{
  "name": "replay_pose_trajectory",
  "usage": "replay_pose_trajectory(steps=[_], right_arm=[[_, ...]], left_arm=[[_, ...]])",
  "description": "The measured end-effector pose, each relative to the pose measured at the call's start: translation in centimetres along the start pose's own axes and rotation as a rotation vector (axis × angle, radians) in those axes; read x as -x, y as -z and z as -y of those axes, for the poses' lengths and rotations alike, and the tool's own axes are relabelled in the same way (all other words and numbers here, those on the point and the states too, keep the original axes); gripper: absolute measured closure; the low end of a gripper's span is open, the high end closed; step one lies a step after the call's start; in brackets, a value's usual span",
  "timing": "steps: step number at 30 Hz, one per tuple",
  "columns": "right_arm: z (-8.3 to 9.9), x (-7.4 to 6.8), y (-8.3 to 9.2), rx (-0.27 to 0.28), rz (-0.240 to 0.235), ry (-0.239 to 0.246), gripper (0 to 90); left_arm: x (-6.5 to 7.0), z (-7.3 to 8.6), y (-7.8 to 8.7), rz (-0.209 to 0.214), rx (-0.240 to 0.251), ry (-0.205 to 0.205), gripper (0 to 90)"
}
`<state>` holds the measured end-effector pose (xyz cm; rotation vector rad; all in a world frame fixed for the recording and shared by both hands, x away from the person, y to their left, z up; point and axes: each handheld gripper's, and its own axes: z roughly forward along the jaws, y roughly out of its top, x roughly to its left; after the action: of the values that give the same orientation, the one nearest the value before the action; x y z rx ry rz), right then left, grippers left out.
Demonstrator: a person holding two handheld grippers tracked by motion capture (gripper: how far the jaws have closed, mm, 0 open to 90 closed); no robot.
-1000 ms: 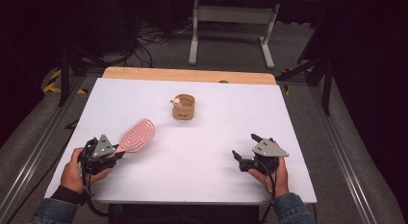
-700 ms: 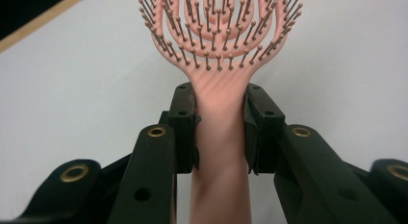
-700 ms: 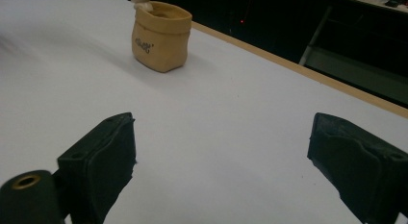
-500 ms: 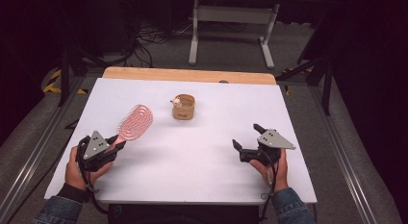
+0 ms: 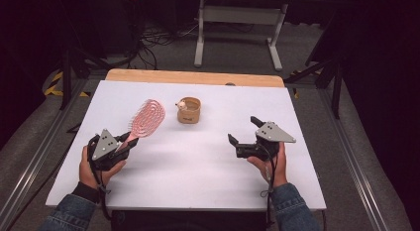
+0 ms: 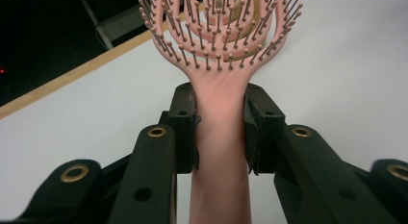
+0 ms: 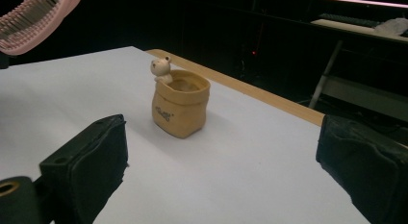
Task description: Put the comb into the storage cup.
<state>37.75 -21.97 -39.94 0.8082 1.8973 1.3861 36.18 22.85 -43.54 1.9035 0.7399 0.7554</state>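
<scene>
- Left claw [image 5: 126, 142] clamped on pink hairbrush [image 5: 144, 120] handle; brush head raised off white worktop [image 5: 198, 176], tilted toward far edge.
- Left gripper view: pads [image 6: 185, 128] pressing both sides of handle, bristles facing camera; detail lost from high view.
- Right claw [image 5: 242, 130] wide open, jaws just been opening, nothing between.
- Right gripper view: tan pouch-shaped cup [image 7: 181, 105] w/ small white animal figure [image 7: 161, 69] on rim, upright on worktop, well beyond jaws.

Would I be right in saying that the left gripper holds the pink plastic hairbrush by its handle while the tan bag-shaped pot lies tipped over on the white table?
Not quite: the tan bag-shaped pot stands upright on the white table, as the right gripper view shows. The left gripper does hold the pink plastic hairbrush by its handle.
</scene>
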Motion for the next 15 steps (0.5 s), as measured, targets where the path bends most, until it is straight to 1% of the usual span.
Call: replay_pose_trajectory(steps=[3,5,7,9,10,11,12,13,14,15], right_arm=[[-0.5,-0.8,-0.7,0.011,-0.014,0.007,4.2],[-0.9,-1.4,-1.2,0.026,-0.031,0.001,4.1],[-1.1,-1.8,-1.5,0.031,-0.039,-0.008,4.7],[-1.3,-2.2,-1.8,0.033,-0.064,-0.012,6.1],[-1.5,-2.5,-1.9,0.032,-0.076,-0.012,6.6],[-1.5,-2.8,-2.1,0.034,-0.099,-0.024,7.3],[-1.6,-3.0,-2.2,0.033,-0.107,-0.027,7.3],[-1.6,-3.0,-2.2,0.033,-0.107,-0.027,7.3],[-1.7,-3.3,-2.3,0.034,-0.108,-0.024,7.2],[-1.8,-4.0,-2.6,0.033,-0.12,-0.029,6.9]], left_arm=[[0.0,-0.3,-0.3,0.015,0.029,0.031,69.5],[0.2,-0.5,-0.6,0.023,0.041,0.042,69.5],[0.5,-0.7,-0.9,0.034,0.048,0.041,69.5],[0.9,-0.7,-1.3,0.063,0.069,0.071,69.5],[0.9,-0.7,-1.3,0.063,0.069,0.071,69.5],[1.4,-0.8,-1.7,0.084,0.078,0.086,69.5],[1.7,-0.9,-1.9,0.092,0.082,0.091,69.5],[1.7,-0.9,-1.9,0.092,0.082,0.091,69.5],[2.3,-1.0,-2.2,0.097,0.083,0.093,69.5],[3.0,-1.1,-2.5,0.113,0.088,0.087,69.5]])
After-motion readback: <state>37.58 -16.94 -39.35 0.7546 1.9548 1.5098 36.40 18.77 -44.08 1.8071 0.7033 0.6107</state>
